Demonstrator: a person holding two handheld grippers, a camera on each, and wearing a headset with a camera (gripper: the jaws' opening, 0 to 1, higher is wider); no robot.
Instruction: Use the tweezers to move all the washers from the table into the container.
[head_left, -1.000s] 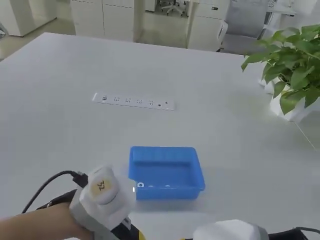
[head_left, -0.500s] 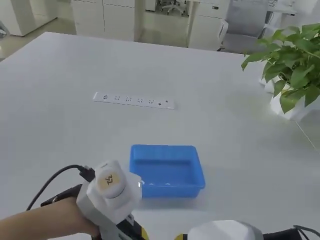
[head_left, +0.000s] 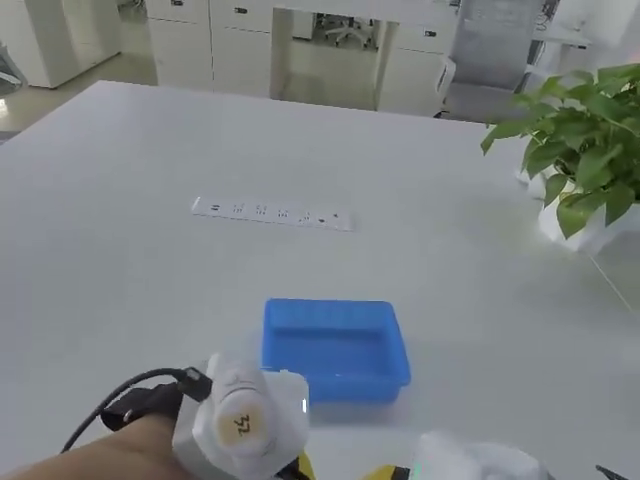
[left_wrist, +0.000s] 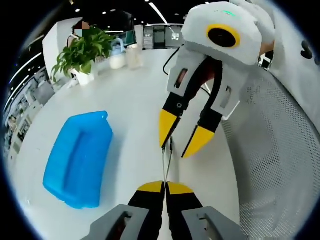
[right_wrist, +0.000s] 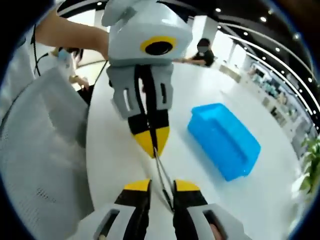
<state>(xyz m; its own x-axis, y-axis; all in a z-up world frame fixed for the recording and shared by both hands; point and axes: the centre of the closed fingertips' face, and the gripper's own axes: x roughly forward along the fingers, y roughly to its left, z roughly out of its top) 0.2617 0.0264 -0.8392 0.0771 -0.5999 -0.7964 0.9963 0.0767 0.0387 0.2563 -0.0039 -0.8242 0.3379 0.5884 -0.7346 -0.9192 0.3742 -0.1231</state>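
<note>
Left gripper (left_wrist: 164, 186) shifted rightward, pinching tweezers (left_wrist: 166, 162); right gripper (left_wrist: 174, 150) spread around them.

White table (head_left: 120, 250); power strip (head_left: 271, 213); potted plant (head_left: 580, 150) right; white cabinets (head_left: 210, 50) behind; possibly office chair (head_left: 345, 25).

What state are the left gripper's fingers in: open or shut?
Shut: yellow-tipped fingers of the left gripper meet, clamping thin metal tweezers.
</note>
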